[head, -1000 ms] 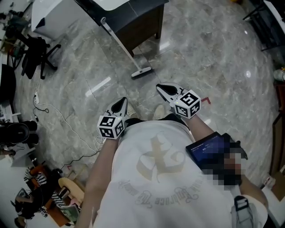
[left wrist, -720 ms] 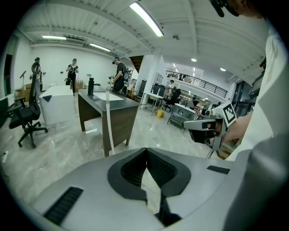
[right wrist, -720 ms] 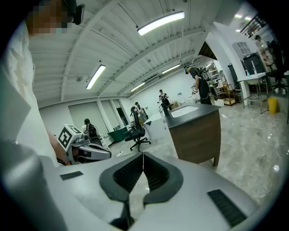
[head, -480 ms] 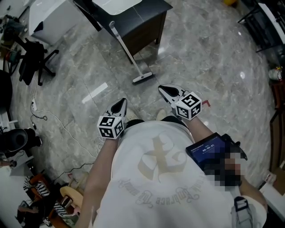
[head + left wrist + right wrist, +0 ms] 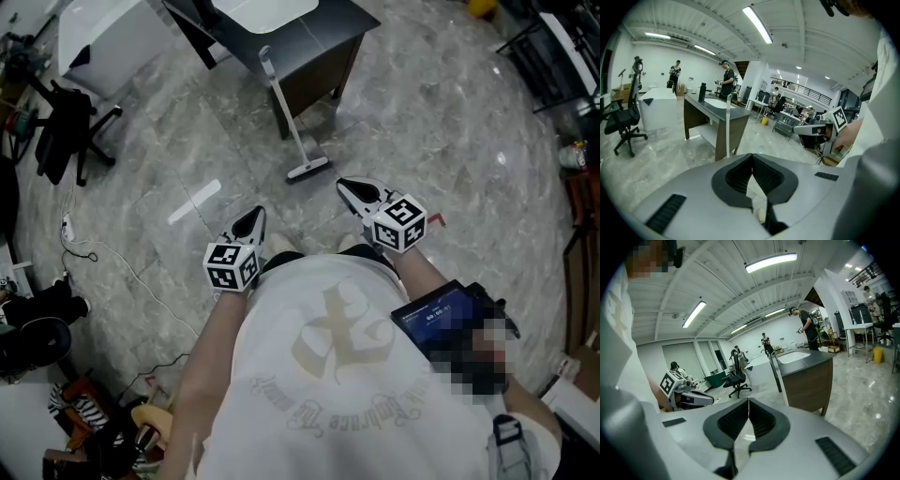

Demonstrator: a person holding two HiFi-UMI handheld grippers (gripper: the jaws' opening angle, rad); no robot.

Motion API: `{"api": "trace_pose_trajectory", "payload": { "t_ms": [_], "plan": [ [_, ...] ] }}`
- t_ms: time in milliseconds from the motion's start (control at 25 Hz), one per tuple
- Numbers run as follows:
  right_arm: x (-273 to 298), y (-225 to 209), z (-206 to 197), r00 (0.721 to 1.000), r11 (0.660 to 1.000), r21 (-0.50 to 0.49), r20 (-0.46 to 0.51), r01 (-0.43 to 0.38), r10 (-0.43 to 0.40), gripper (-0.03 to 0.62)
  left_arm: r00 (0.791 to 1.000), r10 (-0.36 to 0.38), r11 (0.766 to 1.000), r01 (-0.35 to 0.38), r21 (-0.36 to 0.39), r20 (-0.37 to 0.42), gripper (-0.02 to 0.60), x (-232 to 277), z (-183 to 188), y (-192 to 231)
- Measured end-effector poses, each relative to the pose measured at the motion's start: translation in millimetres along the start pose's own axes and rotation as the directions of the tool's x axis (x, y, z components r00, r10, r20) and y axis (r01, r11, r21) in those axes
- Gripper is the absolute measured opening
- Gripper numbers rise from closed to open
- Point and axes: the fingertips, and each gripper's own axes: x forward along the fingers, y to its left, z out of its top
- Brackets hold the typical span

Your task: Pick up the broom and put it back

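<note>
The broom has a white handle (image 5: 281,103) that leans against the corner of a dark desk (image 5: 309,37), with its flat head (image 5: 308,171) on the marble floor. My left gripper (image 5: 258,215) is shut and empty, a short way below and left of the broom head. My right gripper (image 5: 344,186) is also shut and empty, just below and right of the head. Neither touches the broom. In the left gripper view the handle (image 5: 728,126) stands upright ahead of the closed jaws (image 5: 752,157), and the right gripper (image 5: 820,131) shows at the right. The right gripper view has its closed jaws (image 5: 748,401) facing the desk (image 5: 806,376).
A black office chair (image 5: 66,122) and a white cabinet (image 5: 112,37) stand at the upper left. Cables (image 5: 103,253) trail over the floor at the left, with clutter at the lower left. Dark racks (image 5: 553,56) line the right. People stand behind the desk (image 5: 727,79).
The desk and broom have come closer and shifted right in the head view as I walk toward them. Both grippers travel along with me, still shut and empty.
</note>
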Motion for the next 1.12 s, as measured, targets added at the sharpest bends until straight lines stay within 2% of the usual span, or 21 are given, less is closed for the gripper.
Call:
{"api": "trace_pose_trajectory", "payload": {
  "t_ms": [160, 400, 560, 680, 880, 1120],
  "plan": [
    [25, 16, 4, 1.000, 1.000, -0.007, -0.009, 0.026, -0.026, 0.018, 1.000, -0.009, 1.000, 0.009, -0.012, 0.012, 0.012, -15, -4, 31],
    [29, 14, 21, 0.999, 0.999, -0.008, 0.003, 0.048, -0.048, 0.018, 1.000, -0.006, 1.000, 0.007, -0.013, 0.023, 0.012, -22, 7, 40],
    [44, 25, 29, 0.998, 0.998, -0.023, 0.002, 0.061, -0.061, 0.018, 0.999, 0.005, 1.000, -0.004, -0.012, 0.043, 0.012, -36, 9, 63],
    [55, 33, 32, 0.998, 0.998, -0.041, -0.004, 0.055, -0.056, 0.018, 0.998, 0.013, 1.000, -0.012, -0.024, 0.061, 0.012, -42, 8, 76],
    [53, 32, 40, 0.999, 0.998, -0.051, -0.028, 0.042, -0.043, 0.018, 0.997, 0.018, 0.999, -0.015, -0.042, 0.074, 0.012, -41, 19, 69],
    [87, 33, 27, 0.997, 0.999, -0.045, -0.071, 0.007, -0.010, 0.018, 0.997, 0.037, 0.997, -0.033, -0.069, 0.060, 0.012, -36, 8, 96]
  ]
}}
